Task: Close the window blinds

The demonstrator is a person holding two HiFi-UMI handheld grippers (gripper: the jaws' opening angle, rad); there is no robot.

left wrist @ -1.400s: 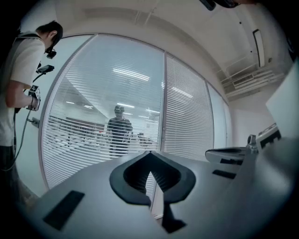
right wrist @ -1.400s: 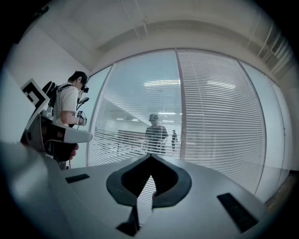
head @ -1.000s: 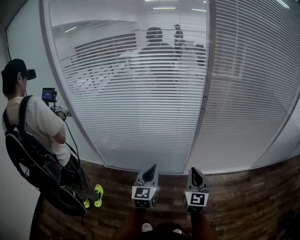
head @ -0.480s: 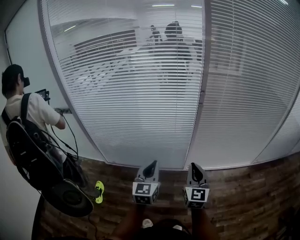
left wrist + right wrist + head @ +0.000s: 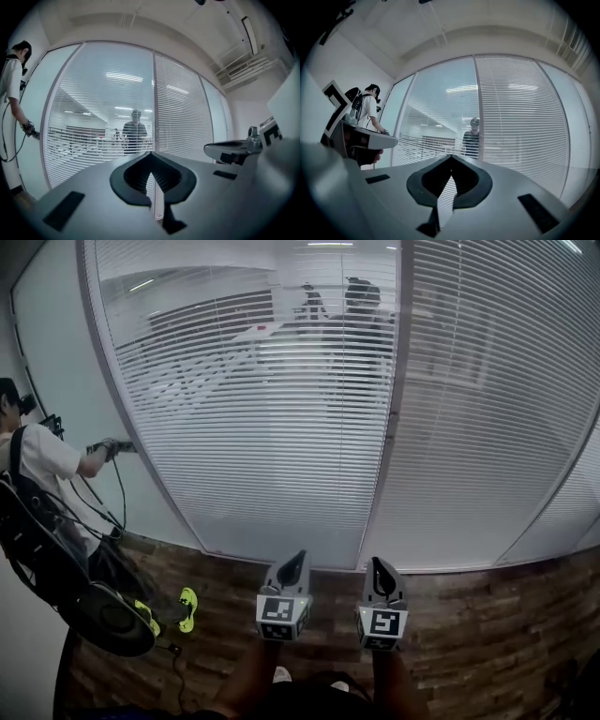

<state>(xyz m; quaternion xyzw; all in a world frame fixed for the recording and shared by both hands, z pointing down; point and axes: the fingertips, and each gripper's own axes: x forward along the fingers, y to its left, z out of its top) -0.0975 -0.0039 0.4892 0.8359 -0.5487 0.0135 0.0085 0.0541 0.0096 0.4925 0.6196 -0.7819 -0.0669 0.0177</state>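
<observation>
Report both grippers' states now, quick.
Left gripper: jaws closed, holding nothing.
Right gripper: jaws closed, holding nothing.

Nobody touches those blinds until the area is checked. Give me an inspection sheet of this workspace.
Surface: wood-plank floor.
Job's things: left blind, slats open enough to see through; right blind, slats far more closed. No wand or cord made out.
Clutter: nothing seen.
Tongs: left tongs and right tongs both shut and empty, pointed at the glass, not touching it.
Cables: one cable hangs from what the person at the left holds.
Surroundings: curved glass wall; a figure stands behind it.
</observation>
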